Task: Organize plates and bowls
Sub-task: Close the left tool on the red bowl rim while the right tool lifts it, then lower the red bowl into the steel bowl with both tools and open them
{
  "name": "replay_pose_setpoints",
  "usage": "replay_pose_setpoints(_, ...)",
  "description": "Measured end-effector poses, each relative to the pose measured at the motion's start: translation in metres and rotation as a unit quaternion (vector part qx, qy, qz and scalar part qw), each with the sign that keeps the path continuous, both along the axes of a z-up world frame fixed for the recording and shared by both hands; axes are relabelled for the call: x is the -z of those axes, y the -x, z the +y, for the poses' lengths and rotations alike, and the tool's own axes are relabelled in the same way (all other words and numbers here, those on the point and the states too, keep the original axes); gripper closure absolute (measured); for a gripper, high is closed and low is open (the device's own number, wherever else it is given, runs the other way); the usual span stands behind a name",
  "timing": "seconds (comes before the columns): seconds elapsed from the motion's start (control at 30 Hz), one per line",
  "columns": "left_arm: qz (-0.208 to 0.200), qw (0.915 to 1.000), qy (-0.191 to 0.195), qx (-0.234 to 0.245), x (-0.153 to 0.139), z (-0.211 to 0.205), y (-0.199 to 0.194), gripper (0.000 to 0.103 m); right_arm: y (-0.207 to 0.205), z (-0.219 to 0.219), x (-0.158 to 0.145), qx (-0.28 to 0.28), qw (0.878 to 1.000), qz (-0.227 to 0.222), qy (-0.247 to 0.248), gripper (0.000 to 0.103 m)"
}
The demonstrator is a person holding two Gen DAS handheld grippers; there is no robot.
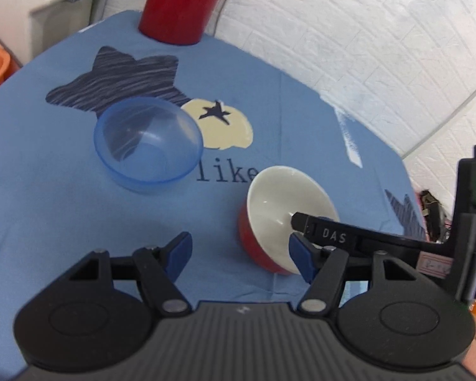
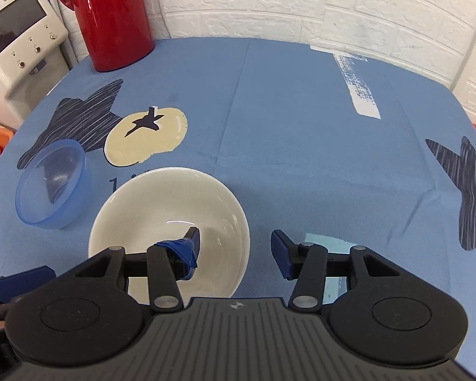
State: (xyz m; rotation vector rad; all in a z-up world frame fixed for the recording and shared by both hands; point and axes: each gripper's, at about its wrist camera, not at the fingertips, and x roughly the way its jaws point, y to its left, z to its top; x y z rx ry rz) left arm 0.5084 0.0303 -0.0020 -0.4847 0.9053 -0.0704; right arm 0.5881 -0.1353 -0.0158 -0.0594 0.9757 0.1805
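Right hand-held gripper (image 2: 234, 247) spread wide, one finger dipping inside the red-and-white bowl (image 2: 169, 231), the other outside its rim. Left hand-held gripper (image 1: 241, 254) gapes wide too, holding nothing. Blue plastic bowl (image 1: 148, 146) sits apart on the blue-clothed surface (image 1: 285, 120).

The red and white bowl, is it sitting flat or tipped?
Tipped. In the left wrist view the red and white bowl leans with its white inside facing sideways, one finger of the right hand-held gripper inside its rim.

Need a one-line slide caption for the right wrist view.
Open right gripper straddling the rim of the white bowl, blue plastic bowl to its left.
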Motion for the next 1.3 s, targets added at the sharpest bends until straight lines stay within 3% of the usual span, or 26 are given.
replay_pose_setpoints(0.1,0.008,0.9997,0.000,-0.021,0.010,-0.003,-0.009,0.036,-0.007,-0.007,0.009,0.010,1.000,0.012,-0.015,0.068)
replay_pose_setpoints(0.17,0.018,0.9994,-0.009,-0.026,0.016,-0.004,-0.016,0.036,-0.010,-0.014,0.013,0.014,0.998,0.017,-0.053,0.066)
replay_pose_setpoints(0.3,0.038,0.9984,-0.007,-0.040,0.030,-0.002,-0.026,0.036,-0.010,-0.020,0.015,0.004,0.996,-0.006,-0.090,0.072)
replay_pose_setpoints(0.37,0.029,0.9989,-0.017,-0.032,0.030,-0.004,-0.028,0.043,-0.007,-0.021,0.016,-0.011,0.994,-0.011,-0.104,0.079)
replay_pose_setpoints(0.43,0.032,0.9992,-0.013,-0.020,0.030,-0.005,-0.031,0.064,-0.001,-0.017,0.015,-0.027,0.995,-0.021,-0.091,0.088)
replay_pose_setpoints(0.47,0.031,0.9994,-0.012,-0.009,0.029,-0.008,-0.032,0.070,0.002,-0.015,0.013,-0.032,0.995,-0.024,-0.086,0.092)
replay_pose_setpoints(0.53,0.024,0.9994,-0.020,0.011,0.025,-0.015,-0.031,0.088,0.009,-0.010,0.010,-0.043,0.997,-0.027,-0.066,0.093)
replay_pose_setpoints(0.67,0.024,0.9987,-0.030,0.033,0.019,-0.019,-0.020,0.096,0.028,-0.010,0.004,-0.042,0.997,-0.021,-0.057,0.093)
replay_pose_setpoints(0.83,0.023,0.9973,-0.032,0.062,0.006,-0.020,0.016,0.098,0.072,-0.010,-0.008,-0.046,0.998,-0.021,-0.048,0.090)
replay_pose_setpoints(0.9,0.020,0.9963,-0.035,0.076,-0.006,-0.025,0.037,0.102,0.094,-0.013,-0.016,-0.040,0.998,-0.024,-0.051,0.087)
replay_pose_setpoints(1.13,0.012,0.9912,-0.035,0.127,-0.050,-0.038,0.116,0.103,0.179,-0.030,-0.057,-0.026,0.998,-0.038,-0.051,0.085)
replay_pose_setpoints(1.3,0.014,0.9861,-0.036,0.162,-0.054,-0.050,0.178,0.102,0.241,-0.040,-0.055,-0.016,0.999,-0.019,-0.043,0.084)
